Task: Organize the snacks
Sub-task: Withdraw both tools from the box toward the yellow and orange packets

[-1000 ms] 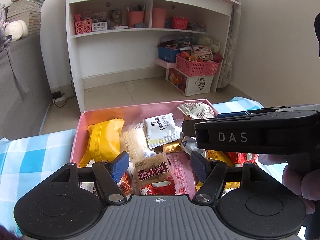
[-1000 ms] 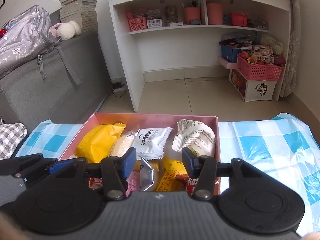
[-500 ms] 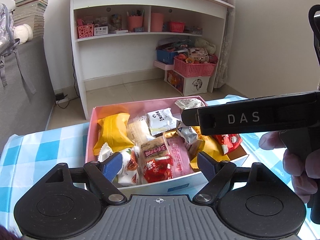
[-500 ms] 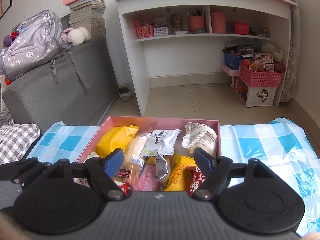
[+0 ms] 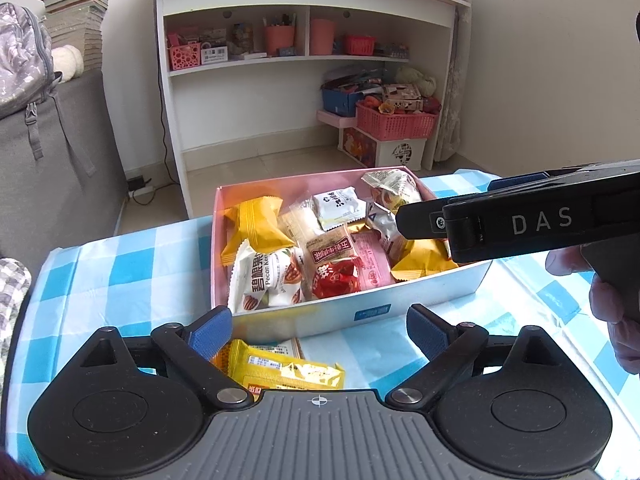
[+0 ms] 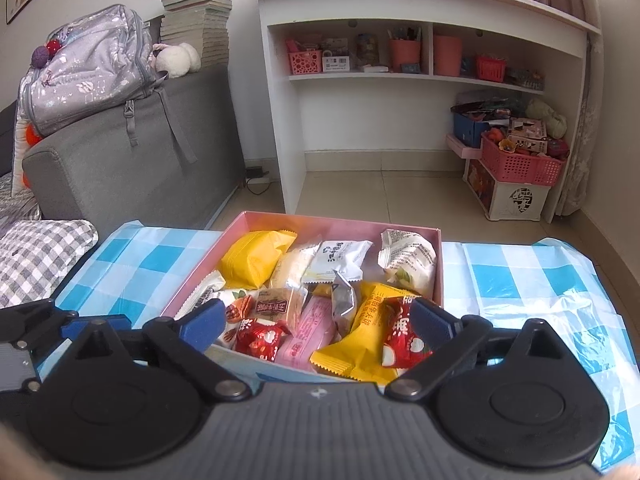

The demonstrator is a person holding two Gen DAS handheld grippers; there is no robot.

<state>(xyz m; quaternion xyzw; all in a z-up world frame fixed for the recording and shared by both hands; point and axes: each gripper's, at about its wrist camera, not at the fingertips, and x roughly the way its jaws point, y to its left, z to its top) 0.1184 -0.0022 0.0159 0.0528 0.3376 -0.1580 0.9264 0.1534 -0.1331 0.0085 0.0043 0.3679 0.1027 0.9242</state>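
Pink snack box [image 5: 420, 294] on the checked tablecloth [image 5: 132, 276]
Left gripper [image 5: 319, 330] and right gripper [image 6: 319, 320], jaws just opened wide, hold nothing; a yellow packet [image 5: 286, 370] lies outside.

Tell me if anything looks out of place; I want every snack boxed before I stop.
One yellow snack packet lies on the checked tablecloth outside the pink box, just in front of its near wall, while the other snacks sit inside. Nothing looks spilled or torn.
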